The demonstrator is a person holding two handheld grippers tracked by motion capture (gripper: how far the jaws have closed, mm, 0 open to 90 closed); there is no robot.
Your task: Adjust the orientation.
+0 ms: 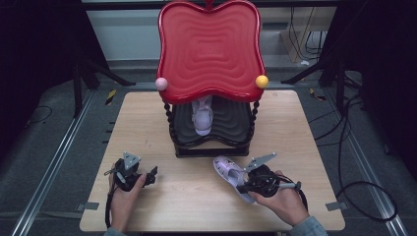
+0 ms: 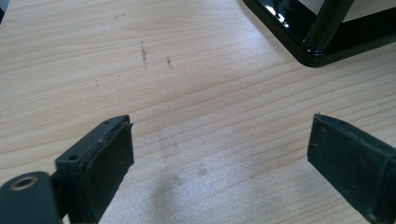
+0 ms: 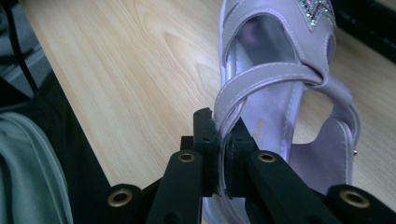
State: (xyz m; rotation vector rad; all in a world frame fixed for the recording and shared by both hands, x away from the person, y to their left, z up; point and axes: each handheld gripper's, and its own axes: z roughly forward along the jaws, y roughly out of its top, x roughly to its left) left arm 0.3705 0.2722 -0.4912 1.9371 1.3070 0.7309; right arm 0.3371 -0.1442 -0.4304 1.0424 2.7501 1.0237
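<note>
A lilac strapped sandal [image 1: 228,173] lies on the wooden table [image 1: 162,137] in front of the black rack, held at its heel end by my right gripper [image 1: 244,186]. In the right gripper view the sandal [image 3: 275,93] stretches away from me, and the right gripper [image 3: 221,140] is shut on its side strap. A matching lilac shoe [image 1: 203,117] stands on the dark lower shelf [image 1: 231,123] under the red top [image 1: 209,49]. My left gripper [image 1: 150,176] rests at the table's front left, and in its own view the left gripper [image 2: 219,154] is open over bare wood.
The two-tier rack has twisted black posts [image 1: 168,115] and a black base [image 2: 299,44] close to my left jaws. A pink ball [image 1: 161,83] and a yellow ball [image 1: 262,81] sit at the red top's corners. Cables [image 1: 354,187] lie on the floor at right.
</note>
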